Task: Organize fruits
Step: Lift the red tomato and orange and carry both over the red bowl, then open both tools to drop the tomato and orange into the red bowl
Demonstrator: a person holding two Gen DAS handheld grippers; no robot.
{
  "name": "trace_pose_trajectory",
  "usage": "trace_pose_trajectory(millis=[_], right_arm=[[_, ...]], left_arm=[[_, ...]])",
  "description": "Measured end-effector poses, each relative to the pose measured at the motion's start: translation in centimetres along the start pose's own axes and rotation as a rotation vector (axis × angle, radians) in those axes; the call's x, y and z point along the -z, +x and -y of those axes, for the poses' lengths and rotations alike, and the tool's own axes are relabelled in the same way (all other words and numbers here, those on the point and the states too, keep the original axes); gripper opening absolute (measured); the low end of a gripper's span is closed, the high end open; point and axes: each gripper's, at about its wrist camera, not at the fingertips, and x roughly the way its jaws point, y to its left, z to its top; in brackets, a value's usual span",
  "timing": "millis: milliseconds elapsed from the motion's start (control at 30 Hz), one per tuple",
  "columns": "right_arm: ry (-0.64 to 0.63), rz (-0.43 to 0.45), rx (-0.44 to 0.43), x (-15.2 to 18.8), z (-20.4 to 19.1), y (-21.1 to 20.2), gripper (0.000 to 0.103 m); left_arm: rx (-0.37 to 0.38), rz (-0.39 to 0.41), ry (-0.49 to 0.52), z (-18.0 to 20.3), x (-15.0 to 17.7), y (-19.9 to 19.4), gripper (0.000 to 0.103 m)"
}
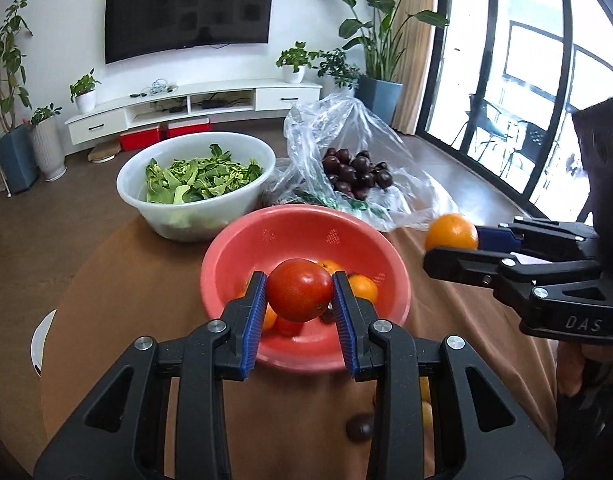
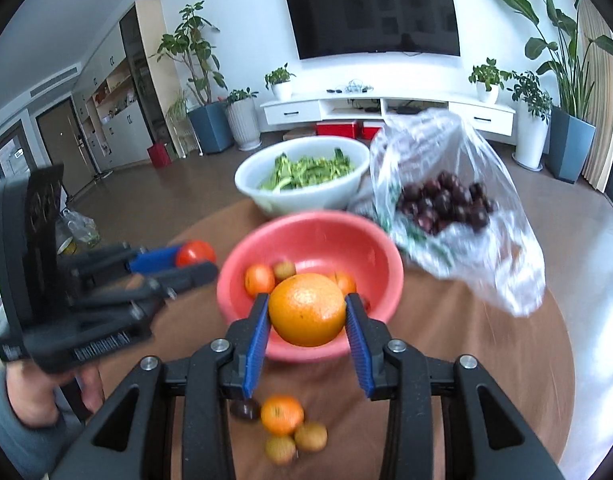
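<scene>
Left gripper (image 1: 299, 295) clamped on red tomato (image 1: 299, 290), blue fingers (image 1: 255, 316) pinching its widest middle above pink bowl (image 1: 234, 248). Soft, thin-skinned, probably easily bruised. Right gripper (image 2: 307, 312) clamped on orange (image 2: 307, 309), likewise over bowl; firmer, heavier, peel grippy.

Brown table (image 2: 446, 360), pink bowl (image 2: 242, 292), white bowl (image 2: 266, 196) (greens inside), plastic bag (image 2: 506, 272)

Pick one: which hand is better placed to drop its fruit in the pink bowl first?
Left, probably. Its tongs hold the red fruit directly in line with the pink bowl. The right tongs hold the orange off past the bowl's right rim.
</scene>
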Motion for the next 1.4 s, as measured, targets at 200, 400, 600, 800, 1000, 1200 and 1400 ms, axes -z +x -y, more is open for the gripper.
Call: trace_pose_trajectory(millis=[200,400,600,800,1000,1200,1400], right_arm=[[0.01,-0.049,0.018,-1.9,0.5,4.2,0.04],[0.037,-0.112,0.028,-1.9,1.6,7.5,0.04],[0.027,-0.16,0.037,-1.6,1.8,9.8,0.04],[0.04,-0.196,0.049,-1.0,2.5,11.4,0.04],[0.029,-0.21,0.053,-0.7,2.3,12.0,0.04],[0.009,-0.219,0.058,-0.4,1.9,12.5,0.041],[0.003,-0.222,0.059,-0.4,1.7,12.7,0.043]], left_arm=[[-0.01,-0.058,0.009,0.4,-0.1,4.0,0.031],[-0.016,-0.112,0.037,1.1,1.2,7.3,0.031],[-0.024,-0.13,0.033,1.0,1.7,9.1,0.031],[-0.025,-0.142,0.029,0.9,2.2,9.9,0.031],[-0.026,-0.144,0.032,1.0,2.3,10.1,0.031],[-0.039,-0.154,0.027,0.9,2.7,10.4,0.031],[-0.051,-0.156,0.031,1.0,2.8,10.3,0.035]])
